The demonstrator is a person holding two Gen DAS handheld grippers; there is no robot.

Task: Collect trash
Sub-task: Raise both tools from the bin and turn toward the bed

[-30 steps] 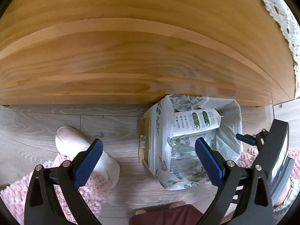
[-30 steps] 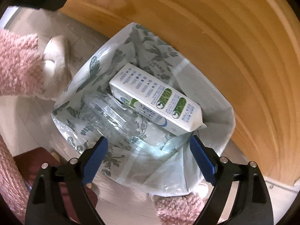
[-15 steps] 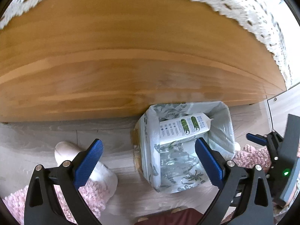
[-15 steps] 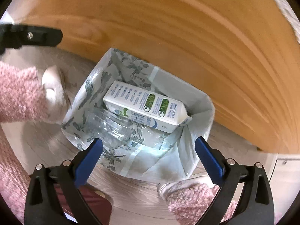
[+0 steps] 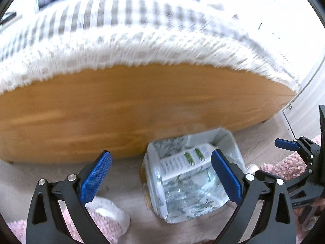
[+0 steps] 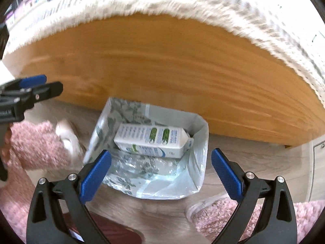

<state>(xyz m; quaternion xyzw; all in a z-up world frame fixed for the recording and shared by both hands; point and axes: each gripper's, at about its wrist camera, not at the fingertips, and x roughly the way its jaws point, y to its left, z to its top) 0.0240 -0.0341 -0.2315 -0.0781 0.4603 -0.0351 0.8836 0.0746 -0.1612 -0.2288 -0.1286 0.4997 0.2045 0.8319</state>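
A leaf-patterned trash bag [image 6: 199, 130] [image 5: 154, 154] stands open on the floor against a wooden table side. Inside it lie a white carton with green ovals [image 6: 152, 140] [image 5: 186, 160] and crumpled clear plastic [image 6: 132, 164] [image 5: 182, 191]. My right gripper [image 6: 161, 174] hangs above the bag, open, with nothing between its blue pads. My left gripper [image 5: 161, 175] also hovers over the floor and bag, open and empty. Each gripper shows at the other view's edge: the right gripper [image 5: 294, 148] and the left gripper [image 6: 26, 89].
The wooden table front [image 6: 172, 71] [image 5: 132, 111] rises behind the bag, with a white fringed, striped cloth [image 5: 121, 36] [image 6: 203, 2] on top. Pink fluffy slippers [image 6: 34, 144] and a white toe cap [image 5: 109, 213] flank the bag. A dark red object [image 6: 113, 231] lies below.
Both grippers have risen and tilted up away from the bag, so it looks smaller and the tablecloth has come into view. The carton stays in the bag.
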